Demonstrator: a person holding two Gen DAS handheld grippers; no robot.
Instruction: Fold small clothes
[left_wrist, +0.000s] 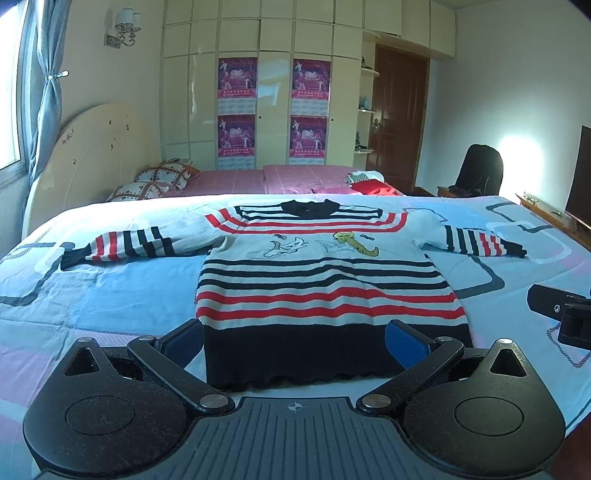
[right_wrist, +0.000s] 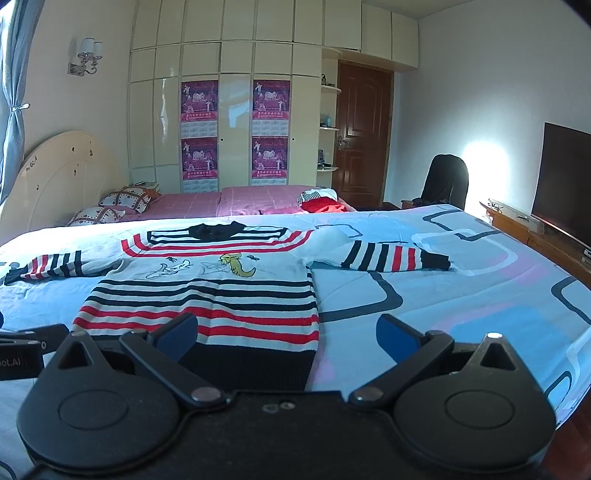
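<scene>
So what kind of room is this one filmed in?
Most likely a home bedroom: a bed with a round headboard and pillows, plus a tall wardrobe behind.

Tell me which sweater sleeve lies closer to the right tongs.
The sleeve on the television side; the other sleeve stretches toward the window, beyond the left tongs.

Home bedroom. Bed (right_wrist: 443, 280) with blue patterned sheet, rounded cream headboard (right_wrist: 55, 177), two patterned pillows (right_wrist: 122, 203). Full-height cream wardrobe (right_wrist: 236, 110) with purple posters (right_wrist: 199, 99) on its doors. Brown panelled door (right_wrist: 364, 136), wall lamp (right_wrist: 86, 55), blue curtain (left_wrist: 46, 92) tied at window, television (right_wrist: 565, 181) on low wooden cabinet (right_wrist: 524, 225).
</scene>
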